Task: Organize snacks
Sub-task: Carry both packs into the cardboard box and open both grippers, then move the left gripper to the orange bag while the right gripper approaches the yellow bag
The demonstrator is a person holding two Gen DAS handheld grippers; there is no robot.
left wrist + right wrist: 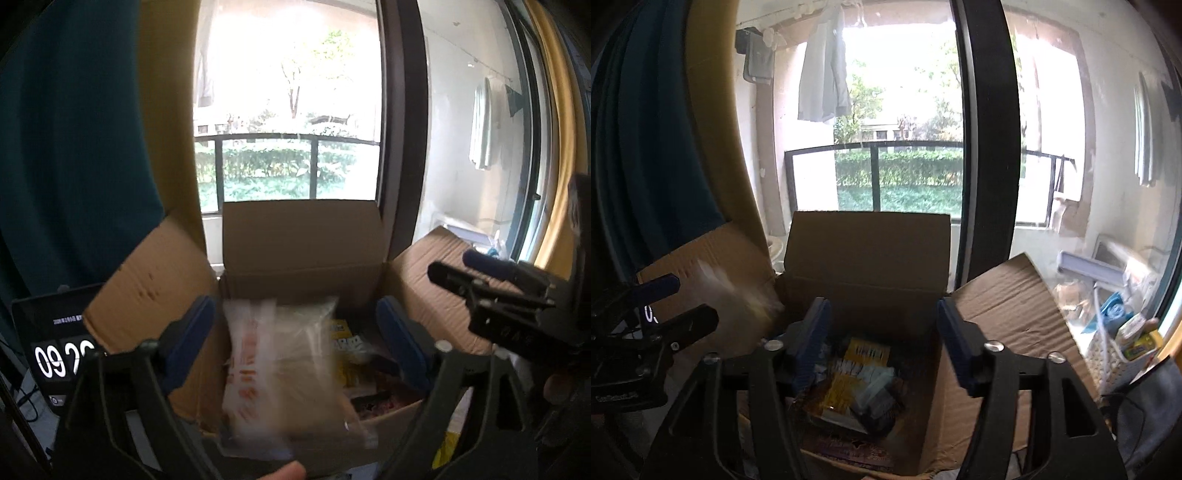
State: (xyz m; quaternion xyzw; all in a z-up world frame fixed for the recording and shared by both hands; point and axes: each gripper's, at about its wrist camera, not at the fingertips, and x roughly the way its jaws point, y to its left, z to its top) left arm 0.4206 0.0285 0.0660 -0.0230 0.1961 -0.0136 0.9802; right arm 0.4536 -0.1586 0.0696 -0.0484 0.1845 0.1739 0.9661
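Daylight from a balcony window [897,110] is backing an open cardboard box [303,236] on the floor. Nearest the lens, a clear snack packet [284,373] with orange print is lying between the widely spread fingers of the left gripper [295,343]; its long axis is running upright, and it is blurred (contact with the pads cannot be confirmed). It is hanging over the box's near wall. The left gripper is the nearer one. The right gripper [882,343] is hovering over the box, fingers apart, gripping nothing. Deeper inside, a yellow packet [857,376] is lying among other snacks.
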